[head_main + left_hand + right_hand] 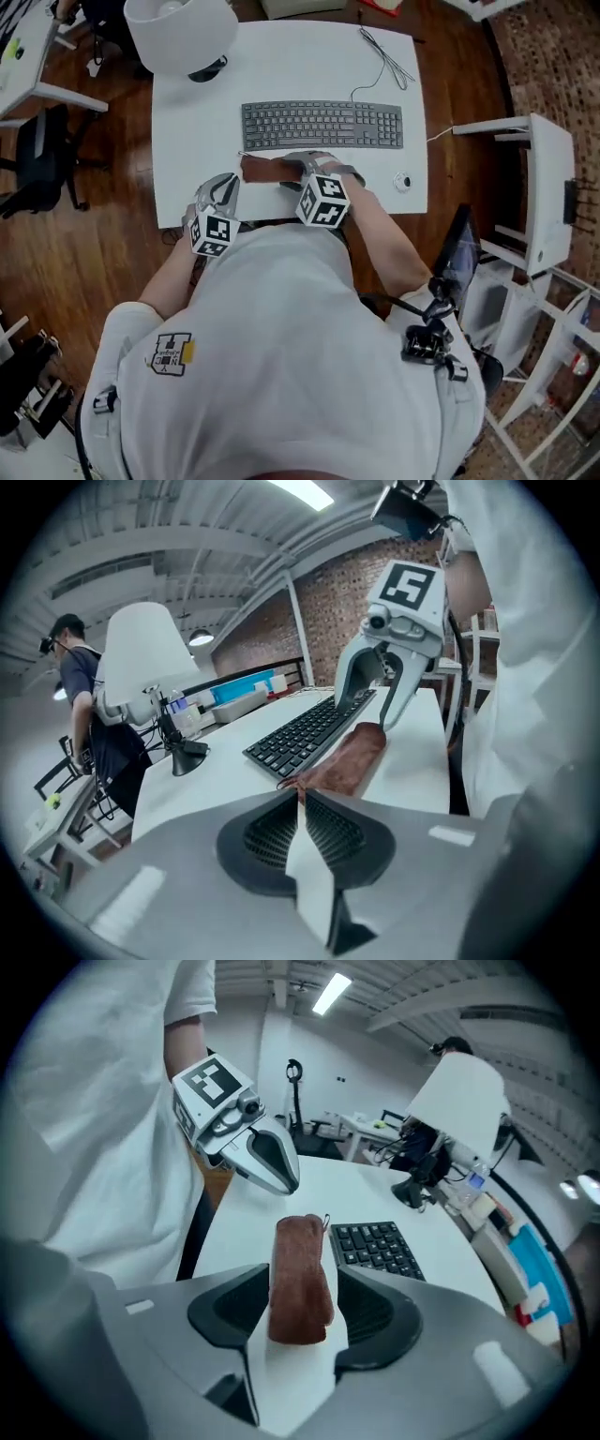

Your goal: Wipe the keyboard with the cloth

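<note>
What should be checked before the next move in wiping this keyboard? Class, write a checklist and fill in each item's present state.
1. The cloth lies between the jaws of the right gripper: ok.
2. The right gripper is closed on the cloth: not ok, its jaws stand apart.
3. The left gripper is shut with nothing between its jaws: ok.
4. The keyboard has nothing lying on top: ok.
5. The cloth's underside is clean: cannot tell.

Head view overhead; gripper views low, opposed; share keyboard (322,126).
</note>
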A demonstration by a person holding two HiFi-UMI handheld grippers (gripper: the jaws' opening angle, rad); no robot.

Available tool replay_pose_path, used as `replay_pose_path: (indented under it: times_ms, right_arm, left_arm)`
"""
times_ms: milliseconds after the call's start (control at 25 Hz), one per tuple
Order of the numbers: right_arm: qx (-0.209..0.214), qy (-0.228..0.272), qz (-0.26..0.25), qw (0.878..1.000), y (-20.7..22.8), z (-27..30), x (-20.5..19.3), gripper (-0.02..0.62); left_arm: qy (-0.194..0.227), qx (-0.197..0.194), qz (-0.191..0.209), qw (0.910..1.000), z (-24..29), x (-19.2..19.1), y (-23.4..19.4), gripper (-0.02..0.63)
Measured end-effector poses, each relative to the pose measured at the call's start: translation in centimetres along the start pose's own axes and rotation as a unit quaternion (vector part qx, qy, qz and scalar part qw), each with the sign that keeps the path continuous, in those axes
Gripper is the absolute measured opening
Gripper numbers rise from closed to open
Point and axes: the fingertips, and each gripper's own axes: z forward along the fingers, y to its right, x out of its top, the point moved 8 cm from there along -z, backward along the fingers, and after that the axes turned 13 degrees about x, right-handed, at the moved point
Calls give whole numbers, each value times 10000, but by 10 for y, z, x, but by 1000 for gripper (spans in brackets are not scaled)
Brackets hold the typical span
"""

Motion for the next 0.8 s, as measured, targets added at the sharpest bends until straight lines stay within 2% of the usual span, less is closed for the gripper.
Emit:
replay_pose_path:
  times_ms: [80, 200, 320, 400, 560, 600, 680, 800]
  right_arm:
    - [638, -26, -156, 9978, 17, 7, -2, 250]
    - [1338, -6, -112, 9909, 35, 21, -1, 264]
    - [1734, -148, -46, 9847, 43, 38, 5, 268]
    - [1914, -301, 44, 9810, 40, 50, 7, 268]
    - [1963, -384, 462, 9787, 36, 61, 10, 262]
    - [1929, -364, 552, 9790, 36, 60, 10, 244]
    - [1839, -290, 709, 9800, 33, 60, 11, 135]
    - [1424, -177, 780, 9866, 29, 59, 11, 95]
  left_arm:
    - [-234, 240, -105, 9994, 0, 6, 6, 23]
    - [-508, 540, -318, 9967, 1, 13, 11, 23]
    - [-700, 748, -594, 9930, -6, 16, 10, 23]
    - [-825, 720, -669, 9917, -14, 12, 11, 23]
    - [-954, 528, -633, 9920, -17, 2, 3, 23]
    - [-950, 487, -626, 9923, -15, 0, -1, 23]
    - [-923, 408, -613, 9930, -9, -5, -8, 23]
    - [-846, 285, -605, 9942, 5, -13, -21, 23]
